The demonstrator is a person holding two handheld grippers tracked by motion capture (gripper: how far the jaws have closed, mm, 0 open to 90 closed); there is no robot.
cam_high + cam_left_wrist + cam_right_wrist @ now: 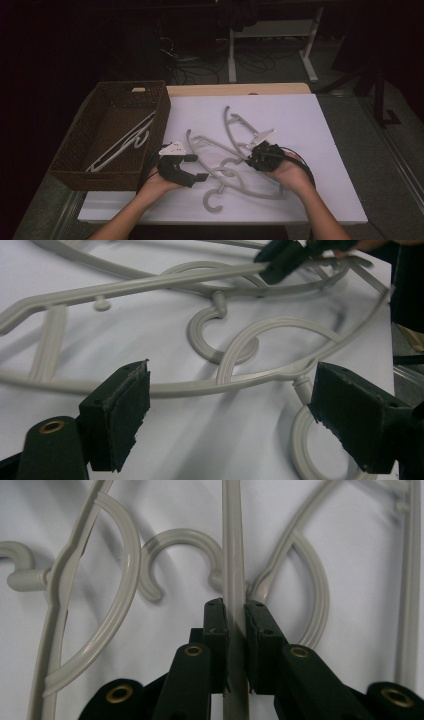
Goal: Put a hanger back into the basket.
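Several grey plastic hangers (pixel 227 150) lie tangled on a white board (pixel 300 130). My right gripper (pixel 250 159) is shut on a thin bar of one hanger (pixel 233 555), pinched between its pads (pixel 216 625). The same grip appears far off in the left gripper view, on the long bar (pixel 150 285). To the left of the pile my left gripper (pixel 197 167) stands open. Its jaws are spread wide above another hanger's curved arm (pixel 200 386) and touch nothing. A hook (pixel 210 335) lies just beyond them.
A brown wicker basket (pixel 107 176) stands at the left edge of the table with one pale hanger (pixel 125 145) inside. A hanger hook (pixel 212 202) reaches toward the board's near edge. Table legs and cables lie on the dark floor behind.
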